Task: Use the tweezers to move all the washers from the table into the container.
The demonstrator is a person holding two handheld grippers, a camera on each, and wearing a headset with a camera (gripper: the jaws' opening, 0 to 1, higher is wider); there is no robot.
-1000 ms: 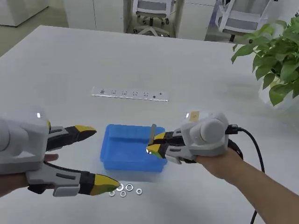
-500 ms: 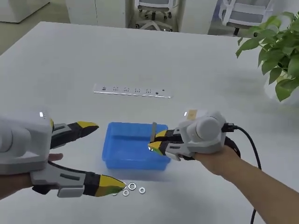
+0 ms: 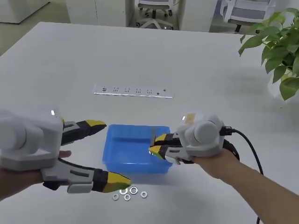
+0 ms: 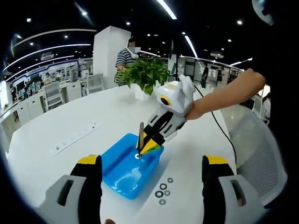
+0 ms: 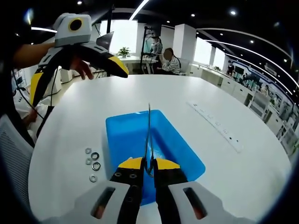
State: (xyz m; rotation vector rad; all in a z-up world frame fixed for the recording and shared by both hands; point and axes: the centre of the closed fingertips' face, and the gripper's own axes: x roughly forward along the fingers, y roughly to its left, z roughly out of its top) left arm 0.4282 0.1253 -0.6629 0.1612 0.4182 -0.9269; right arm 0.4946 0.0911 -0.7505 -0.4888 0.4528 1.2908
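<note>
A blue container (image 3: 122, 159) sits on the white table, with several washers (image 3: 128, 193) lying just in front of it. My right gripper (image 3: 156, 145) is shut on the tweezers (image 3: 153, 134), which stand over the container's right part; a small shiny bit, perhaps a washer, shows at their lower tip. In the right gripper view the tweezers (image 5: 149, 126) rise from the shut right gripper (image 5: 148, 164) above the container (image 5: 177, 151), the washers (image 5: 92, 163) to its left. My left gripper (image 3: 112, 152) stands open left of the container. Its own view shows the container (image 4: 122, 170), washers (image 4: 163, 192) and tweezers (image 4: 140, 134).
A white power strip (image 3: 133, 91) lies beyond the container. A potted plant (image 3: 280, 46) stands at the far right, and office chairs (image 3: 154, 11) stand past the table's far edge. A black cable (image 3: 247, 144) trails from the right gripper.
My left gripper has drifted slightly right, closer to the container. The right gripper holds the tweezers in the same place over the container.
</note>
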